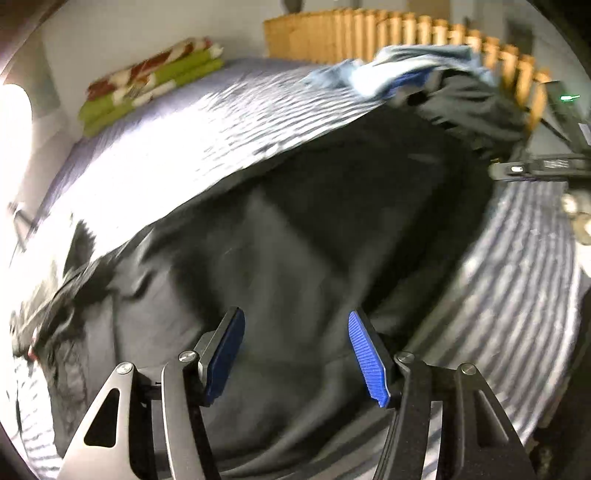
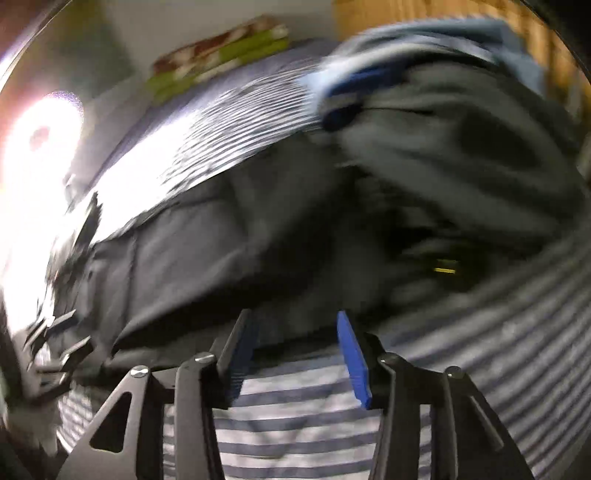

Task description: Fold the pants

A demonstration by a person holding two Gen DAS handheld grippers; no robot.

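Dark grey pants (image 1: 314,240) lie spread across the striped bed sheet (image 1: 184,140). My left gripper (image 1: 295,350) hovers open right over the pants, with nothing between its blue pads. In the right wrist view the same pants (image 2: 207,258) appear blurred, ahead and to the left. My right gripper (image 2: 293,354) is open above the striped sheet (image 2: 295,424), just short of the pants' near edge. The other gripper (image 1: 535,166) shows at the right edge of the left wrist view.
A heap of grey and light blue clothes (image 1: 424,77) lies at the far right of the bed. A folded green and red blanket (image 1: 155,81) sits at the far left. A wooden slatted headboard (image 1: 369,33) runs behind. A bright lamp (image 2: 40,136) glares at left.
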